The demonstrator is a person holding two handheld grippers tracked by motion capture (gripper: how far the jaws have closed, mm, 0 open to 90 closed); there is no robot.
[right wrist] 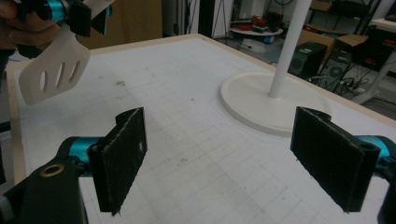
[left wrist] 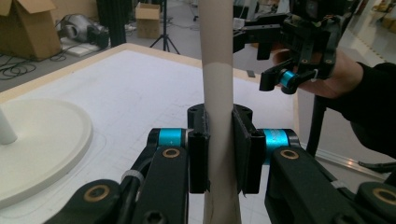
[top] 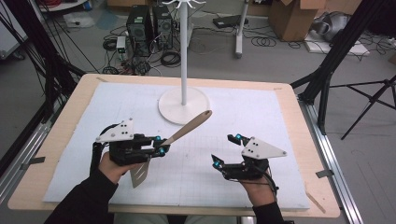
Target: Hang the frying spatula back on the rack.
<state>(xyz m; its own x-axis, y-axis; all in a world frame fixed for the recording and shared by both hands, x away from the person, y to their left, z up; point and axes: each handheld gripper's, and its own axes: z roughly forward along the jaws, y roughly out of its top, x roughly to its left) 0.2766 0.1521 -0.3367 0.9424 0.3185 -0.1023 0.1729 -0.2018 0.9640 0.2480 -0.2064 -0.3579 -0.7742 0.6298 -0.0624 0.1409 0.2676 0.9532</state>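
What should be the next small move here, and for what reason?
Probably bring the right tongs toward the free end of the spatula. The left tongs are shut on its handle mid-length, holding it above the table, while the right tongs are open and apart from it.

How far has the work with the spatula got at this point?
Done: the left claw has the spatula clamped by its handle and lifted off the white mat, slotted blade hanging down. In hand: holding it aloft near the white stand. Left: probably hanging it on the stand's hooks, which carry nothing; the right claw is open and holds nothing.
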